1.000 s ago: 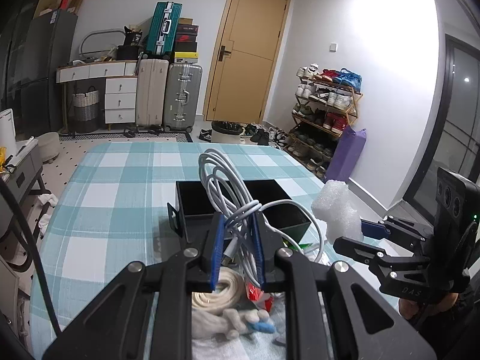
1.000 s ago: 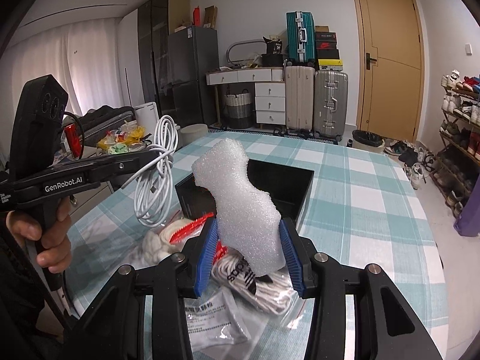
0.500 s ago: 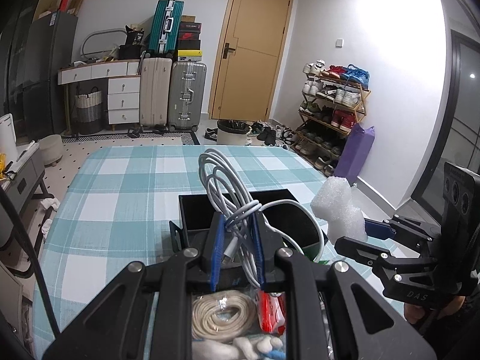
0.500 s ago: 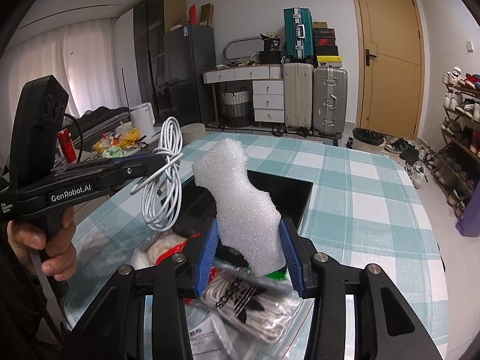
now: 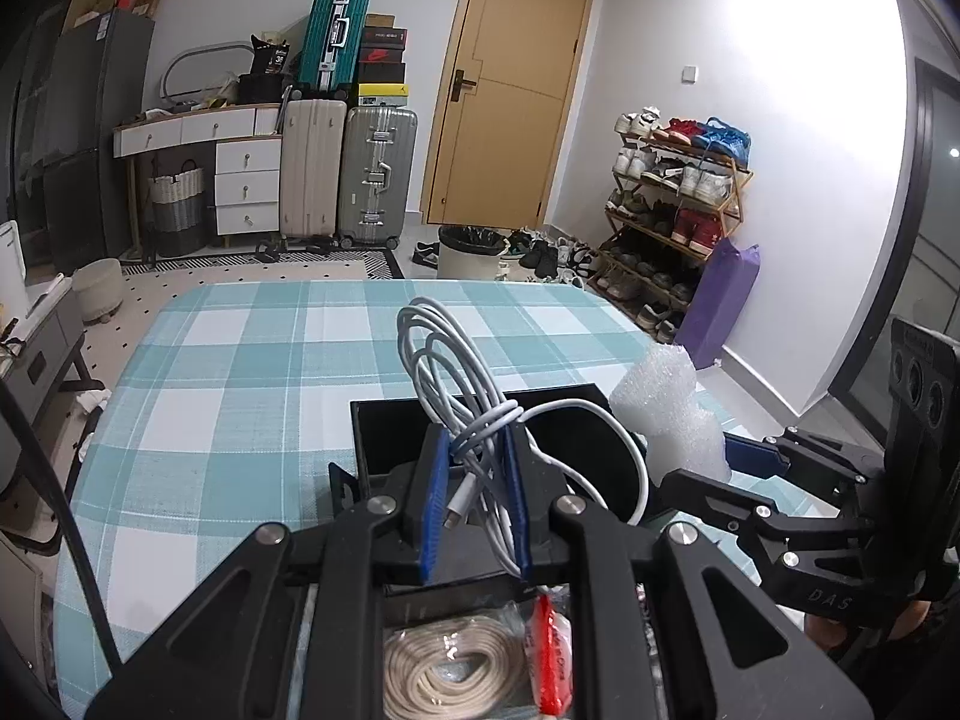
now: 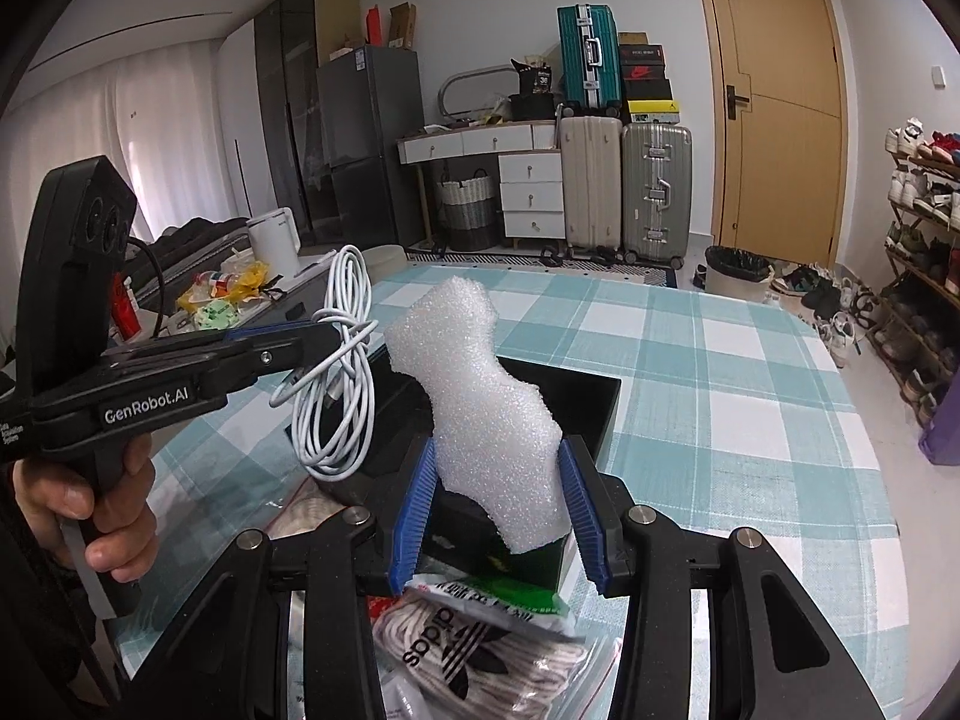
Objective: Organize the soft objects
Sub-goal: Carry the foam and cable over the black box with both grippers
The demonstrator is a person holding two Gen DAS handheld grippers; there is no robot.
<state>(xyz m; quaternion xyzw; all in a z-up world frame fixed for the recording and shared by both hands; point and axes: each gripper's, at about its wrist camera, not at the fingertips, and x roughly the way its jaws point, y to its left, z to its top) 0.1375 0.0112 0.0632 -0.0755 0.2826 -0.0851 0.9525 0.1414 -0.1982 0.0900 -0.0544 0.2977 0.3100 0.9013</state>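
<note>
My left gripper (image 5: 474, 504) is shut on a coiled white charging cable (image 5: 456, 396) and holds it over the near edge of the black open box (image 5: 384, 426). The same cable (image 6: 336, 360) shows in the right wrist view, hanging from the left gripper (image 6: 318, 336). My right gripper (image 6: 495, 516) is shut on a white foam piece (image 6: 486, 414), held upright above the black box (image 6: 600, 408). The foam (image 5: 666, 414) also shows in the left wrist view, at the box's right side.
The table has a teal checked cloth (image 5: 240, 372). Near me lie a coiled beige rope (image 5: 450, 672), a red packet (image 5: 549, 654) and a bagged Adidas lace bundle (image 6: 474, 654). Suitcases, a drawer unit and a shoe rack (image 5: 672, 210) stand beyond the table.
Both grippers have moved forward with their loads, from above the pile of items to over the black box. Both stay shut.
</note>
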